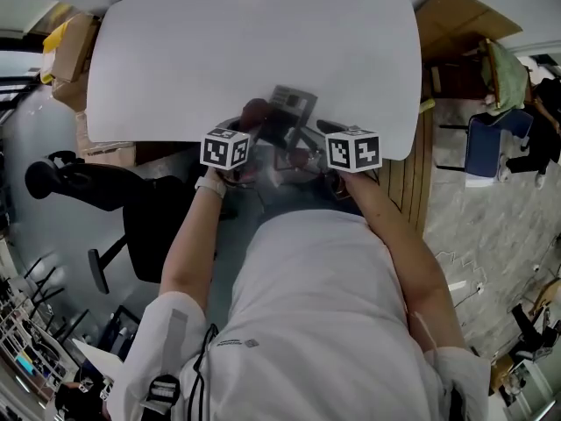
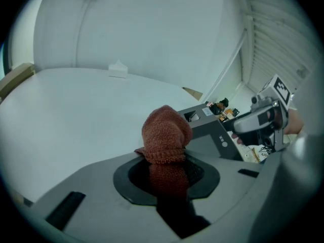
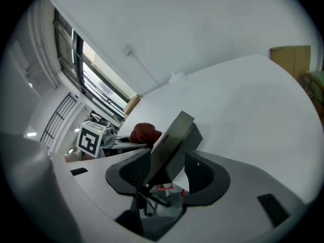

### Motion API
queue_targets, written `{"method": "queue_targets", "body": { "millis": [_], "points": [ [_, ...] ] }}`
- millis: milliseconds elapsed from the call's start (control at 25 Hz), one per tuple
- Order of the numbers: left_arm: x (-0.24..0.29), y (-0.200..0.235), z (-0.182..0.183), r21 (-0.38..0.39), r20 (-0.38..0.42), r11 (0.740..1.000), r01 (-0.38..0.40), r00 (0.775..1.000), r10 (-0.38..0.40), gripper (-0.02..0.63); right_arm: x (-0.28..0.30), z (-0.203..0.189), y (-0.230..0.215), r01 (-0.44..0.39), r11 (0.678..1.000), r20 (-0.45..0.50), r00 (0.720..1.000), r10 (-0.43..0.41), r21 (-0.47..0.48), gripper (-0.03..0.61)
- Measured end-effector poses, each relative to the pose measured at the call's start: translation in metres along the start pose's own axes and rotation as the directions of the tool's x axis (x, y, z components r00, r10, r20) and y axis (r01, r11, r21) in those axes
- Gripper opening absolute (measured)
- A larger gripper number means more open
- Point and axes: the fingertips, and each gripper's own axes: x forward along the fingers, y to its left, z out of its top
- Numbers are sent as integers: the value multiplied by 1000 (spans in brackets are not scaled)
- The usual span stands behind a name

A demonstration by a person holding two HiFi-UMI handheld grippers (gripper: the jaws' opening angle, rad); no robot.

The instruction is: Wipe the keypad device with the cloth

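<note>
I am seeing the white table [image 1: 254,51] under the grey keypad device [image 3: 174,140]. The device is standing tilted between the jaws of my right gripper [image 3: 167,168]. These jaws are staying wide apart and are not squeezing it. Just left of the device, my left gripper [image 2: 164,162] is clamping the red-brown knitted cloth [image 2: 164,133]. The device's small labels are too tiny for me to read.
</note>
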Motion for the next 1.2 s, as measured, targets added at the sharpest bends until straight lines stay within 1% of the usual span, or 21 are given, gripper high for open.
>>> {"method": "queue_targets", "body": {
  "millis": [200, 280, 360, 440, 480, 560, 720, 840, 960, 1080, 1200],
  "points": [
    [-2, -10, -6, -67, 32, 998, 0, 999, 2, 97, 11, -15, 13, -57, 997, -65, 996, 61, 58, 190],
    [-3, -12, -7, -102, 55, 994, -27, 998, 33, 94, 15, -16, 15, -72, 994, -63, 995, 78, 87, 190],
    [-4, -14, -9, -153, 81, 987, -44, 995, 57, 94, 14, -15, 14, -78, 991, -55, 995, 85, 112, 189],
    [-2, -21, -11, -200, 97, 979, -32, 994, 52, 94, 10, -14, 14, -90, 987, -45, 994, 97, 135, 189],
    [0, -26, -12, -211, 100, 977, -20, 994, 42, 95, 9, -14, 14, -95, 985, -42, 994, 101, 142, 189],
    [4, -38, -16, -209, 98, 978, -2, 995, 23, 94, 7, -14, 11, -73, 990, -46, 996, 80, 123, 190],
    [9, -57, -19, -192, 89, 981, 24, 996, -7, 95, 2, -12, -4, 27, 1000, -50, 998, -26, 10, 184],
    [12, -70, -15, -187, 91, 981, 55, 995, -39, 94, -1, -8, -9, 66, 997, -41, 997, -68, -48, 172],
    [14, -81, -7, -176, 104, 980, 90, 992, -72, 94, -4, -7, -12, 68, 996, -41, 997, -70, -50, 164],
    [14, -91, 6, -160, 137, 978, 133, 984, -112, 94, -5, -8, -13, 63, 997, -50, 997, -66, -50, 163],
    [18, -91, 12, -150, 151, 978, 144, 981, -121, 94, -5, -8, -13, 62, 996, -54, 996, -65, -57, 161]
  ]
}}
